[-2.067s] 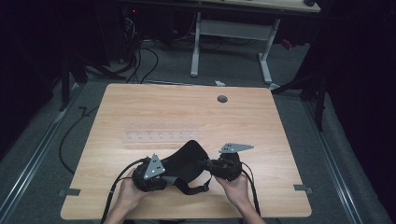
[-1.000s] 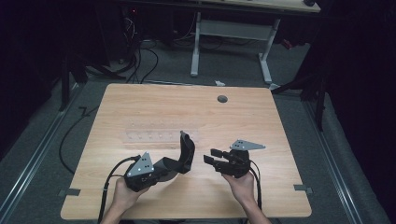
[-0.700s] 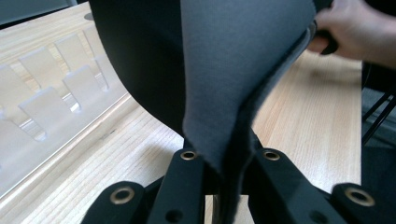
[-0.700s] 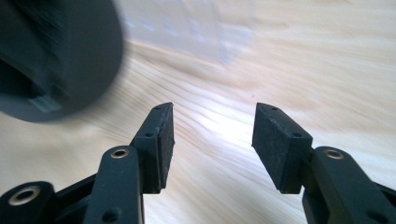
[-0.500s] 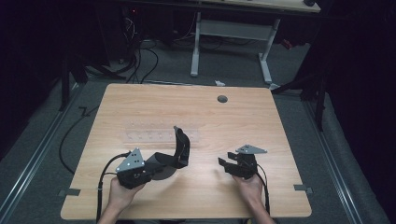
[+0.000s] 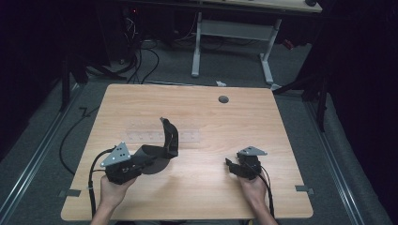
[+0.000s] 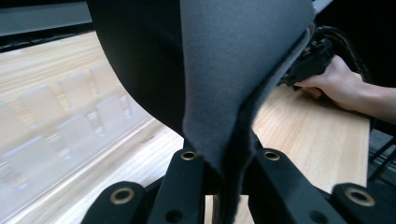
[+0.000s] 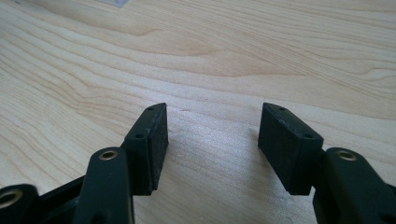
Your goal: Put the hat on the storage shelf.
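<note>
Black pad (image 6: 162, 145) with grey lining, pinched at one edge in the left gripper (image 6: 143, 162) near the front left of the table (image 6: 211, 117). Clenched hard on a doubled fold of the pad (image 7: 233, 70) in the left gripper view (image 7: 219, 161), probably so that the limp sheet could not slip out. Curled upward at its far end above a clear plastic strip (image 6: 187, 137), with its near part low over the wood; whether touching it, impossible to tell. Gripped at the rim rather than the middle, likely to let the rest hang free and unroll.

Right gripper (image 6: 229, 165) parked well apart at the front right, jaws spread wide over bare wood (image 8: 212, 135), nothing between them. Judged to be waiting for a second grip on the free edge. Right hand (image 7: 336, 84) seen beyond the fold, low on the tabletop.
</note>
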Demonstrator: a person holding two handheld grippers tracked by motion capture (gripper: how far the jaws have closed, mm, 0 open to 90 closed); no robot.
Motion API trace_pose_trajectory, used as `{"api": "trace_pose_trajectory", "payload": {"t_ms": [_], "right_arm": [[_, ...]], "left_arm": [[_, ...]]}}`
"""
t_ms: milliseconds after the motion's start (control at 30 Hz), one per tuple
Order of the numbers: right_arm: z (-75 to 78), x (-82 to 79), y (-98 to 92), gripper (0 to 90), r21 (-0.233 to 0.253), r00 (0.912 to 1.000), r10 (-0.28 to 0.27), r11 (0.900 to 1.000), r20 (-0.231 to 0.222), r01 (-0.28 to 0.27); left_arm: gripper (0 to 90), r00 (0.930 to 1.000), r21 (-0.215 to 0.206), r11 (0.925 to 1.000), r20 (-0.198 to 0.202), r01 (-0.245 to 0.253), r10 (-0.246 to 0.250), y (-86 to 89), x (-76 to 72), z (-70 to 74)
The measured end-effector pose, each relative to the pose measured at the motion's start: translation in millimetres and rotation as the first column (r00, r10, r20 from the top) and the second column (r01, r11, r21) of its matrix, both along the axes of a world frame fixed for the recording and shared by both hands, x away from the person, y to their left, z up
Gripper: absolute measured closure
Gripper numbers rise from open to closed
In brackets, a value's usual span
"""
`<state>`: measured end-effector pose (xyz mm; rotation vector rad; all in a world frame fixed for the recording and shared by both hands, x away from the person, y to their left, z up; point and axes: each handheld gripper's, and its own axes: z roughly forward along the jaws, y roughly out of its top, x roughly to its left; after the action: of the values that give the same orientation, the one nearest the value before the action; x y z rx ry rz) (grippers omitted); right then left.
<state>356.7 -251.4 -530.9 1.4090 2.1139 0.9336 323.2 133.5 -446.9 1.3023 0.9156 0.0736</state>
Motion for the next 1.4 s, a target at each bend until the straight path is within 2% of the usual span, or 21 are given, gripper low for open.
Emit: {"api": "trace_pose_trajectory", "payload": {"t_ms": [167,467,967,1400], "right_arm": [[-0.4,-0.5,3.6,40.2,-0.035,0.9999,0.013,0.999,0.008,-0.012],[-0.4,-0.5,3.8,39.9,-0.032,1.0,0.008,0.999,0.006,-0.008],[-0.4,-0.4,3.7,39.2,-0.033,0.9999,0.011,0.999,0.006,-0.011],[-0.4,-0.4,3.8,39.1,-0.033,0.9999,0.011,0.999,0.005,-0.011]], "left_arm": [[86.2,0.9998,-0.003,0.9998,0.007,-0.019,0.019,5.1,2.5,4.4],[86.2,0.9968,-0.007,0.9974,0.033,-0.072,0.072,14.8,10.9,13.4],[86.1,0.9902,-0.032,0.9908,0.044,-0.132,0.133,26.4,20.4,19.0],[86.1,0.9797,-0.043,0.9797,0.035,-0.196,0.197,37.6,30.6,20.6]]}}
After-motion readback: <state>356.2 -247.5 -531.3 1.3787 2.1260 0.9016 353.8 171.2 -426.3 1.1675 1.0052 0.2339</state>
